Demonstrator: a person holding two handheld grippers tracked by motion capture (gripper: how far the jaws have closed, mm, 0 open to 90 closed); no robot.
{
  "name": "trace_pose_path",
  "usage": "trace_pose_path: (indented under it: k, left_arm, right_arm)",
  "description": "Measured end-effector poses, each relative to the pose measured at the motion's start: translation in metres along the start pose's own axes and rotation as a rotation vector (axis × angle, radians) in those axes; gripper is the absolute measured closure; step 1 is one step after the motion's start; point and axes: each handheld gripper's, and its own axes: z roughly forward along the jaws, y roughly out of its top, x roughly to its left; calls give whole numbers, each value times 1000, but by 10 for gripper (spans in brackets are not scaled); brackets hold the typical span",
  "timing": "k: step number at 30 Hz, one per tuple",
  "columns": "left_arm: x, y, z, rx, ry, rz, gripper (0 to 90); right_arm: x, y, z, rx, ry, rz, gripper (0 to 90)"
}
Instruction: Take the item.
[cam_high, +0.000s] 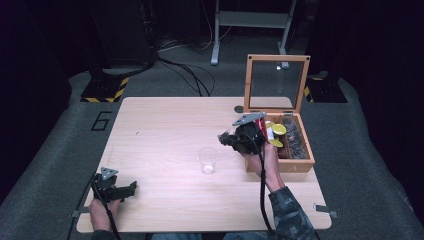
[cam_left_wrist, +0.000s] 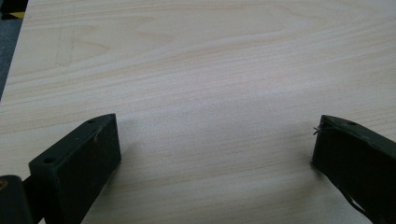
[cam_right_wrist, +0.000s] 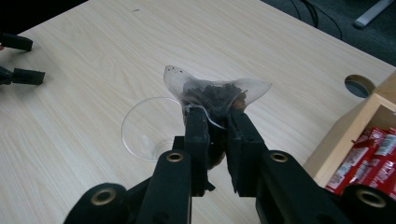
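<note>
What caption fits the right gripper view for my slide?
Right gripper clamps a tea bag above a clear plastic cup on the wooden table.

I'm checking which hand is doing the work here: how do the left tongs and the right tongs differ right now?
The left tongs stand wide open with nothing between them; the right tongs are shut on a tea bag. The left tongs rest at the table's near left corner; the right tongs hang between the clear cup and the wooden box. Both are black and hand-held.
</note>
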Motion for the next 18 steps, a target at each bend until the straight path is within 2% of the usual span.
trace_pose_path:
  k: [18]
  left_arm:
    - [0,0,0,1,0,0,9]
  right_arm:
    - [18,7,25,81,53,-39,794]
